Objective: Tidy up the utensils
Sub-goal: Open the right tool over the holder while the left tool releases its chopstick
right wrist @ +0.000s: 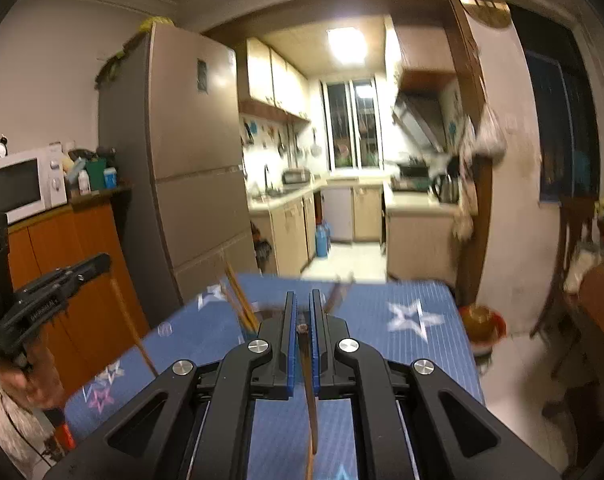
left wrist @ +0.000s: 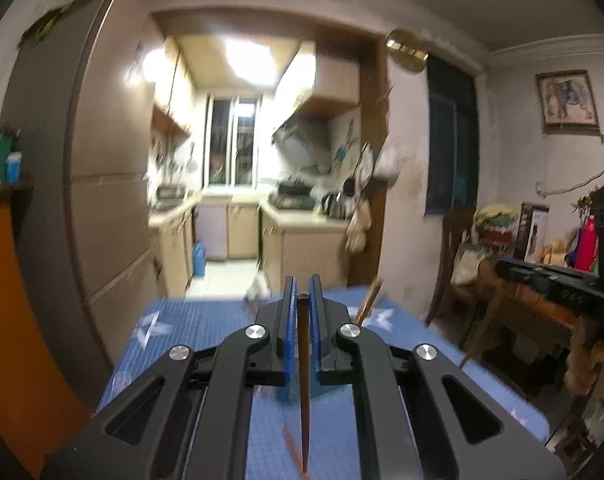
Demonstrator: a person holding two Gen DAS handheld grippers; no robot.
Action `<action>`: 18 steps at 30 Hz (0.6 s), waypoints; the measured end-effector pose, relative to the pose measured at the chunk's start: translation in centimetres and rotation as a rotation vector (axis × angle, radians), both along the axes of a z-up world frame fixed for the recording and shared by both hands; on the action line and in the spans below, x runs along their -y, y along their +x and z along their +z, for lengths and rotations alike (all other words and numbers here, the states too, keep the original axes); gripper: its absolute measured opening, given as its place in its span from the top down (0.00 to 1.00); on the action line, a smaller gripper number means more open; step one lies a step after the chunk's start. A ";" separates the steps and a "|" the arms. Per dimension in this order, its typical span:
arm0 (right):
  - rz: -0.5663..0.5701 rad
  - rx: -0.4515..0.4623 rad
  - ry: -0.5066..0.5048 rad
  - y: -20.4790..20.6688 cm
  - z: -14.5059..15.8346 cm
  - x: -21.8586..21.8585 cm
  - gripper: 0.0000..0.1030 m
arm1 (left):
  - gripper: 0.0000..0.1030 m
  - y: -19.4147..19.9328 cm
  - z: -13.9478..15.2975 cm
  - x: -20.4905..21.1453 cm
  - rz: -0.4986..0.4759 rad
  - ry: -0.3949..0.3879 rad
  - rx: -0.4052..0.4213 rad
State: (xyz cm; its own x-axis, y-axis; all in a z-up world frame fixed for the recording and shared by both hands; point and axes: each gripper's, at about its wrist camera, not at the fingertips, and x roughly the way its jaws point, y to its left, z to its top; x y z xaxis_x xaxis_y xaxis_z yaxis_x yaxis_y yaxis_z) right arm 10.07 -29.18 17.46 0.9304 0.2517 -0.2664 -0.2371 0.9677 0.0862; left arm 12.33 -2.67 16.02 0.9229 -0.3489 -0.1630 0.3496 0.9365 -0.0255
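Left gripper (left wrist: 302,300) – blue pads pressed together on a dark brown chopstick (left wrist: 303,380). The stick hangs down between the pads, blunt end at the fingertips, pointed tip toward 6 o'clock over the blue star-print tablecloth (left wrist: 206,332).

Right gripper (right wrist: 302,308) – pads likewise pinched on a second chopstick (right wrist: 311,396), lighter brown, trailing down toward 6 o'clock over the same cloth.

More chopsticks (right wrist: 240,300) stand tilted at about 11 o'clock of the right fingertips, seemingly in a holder – the holder itself is blurred and mostly hidden behind the finger.

Edges: the table's far edge runs just beyond both sets of fingertips; its right edge drops off at 3 o'clock in the right wrist view, with a bowl-like object (right wrist: 482,326) on the floor just beside that corner. Refrigerator (right wrist: 194,152) stands near the table's far left corner. Open floor leads at 12 o'clock into the lit kitchen.

In the right wrist view the left gripper appears at 9 o'clock, held in a hand (right wrist: 26,376), off the table's left edge.
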 end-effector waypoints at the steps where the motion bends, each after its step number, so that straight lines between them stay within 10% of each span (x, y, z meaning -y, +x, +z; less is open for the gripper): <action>1: 0.005 0.027 -0.001 0.7 1.1 -0.6 0.93 | 0.95 0.4 0.9 0.7 -0.001 0.004 0.030; 10: -0.045 0.213 0.057 8.5 7.1 -2.8 0.93 | 0.95 6.8 5.5 5.3 0.071 -0.043 0.253; 18: -0.116 0.150 0.086 17.3 3.1 -3.2 0.93 | 0.95 13.8 3.1 6.4 0.095 -0.093 0.218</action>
State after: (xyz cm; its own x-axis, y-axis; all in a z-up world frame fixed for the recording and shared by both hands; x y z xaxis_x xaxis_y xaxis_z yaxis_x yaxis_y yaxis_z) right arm 27.41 -25.97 20.55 0.9821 0.1561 -0.1051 -0.1406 0.9799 0.1418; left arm 26.14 -9.08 19.08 0.9621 -0.2631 0.0725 0.2667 0.9626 -0.0465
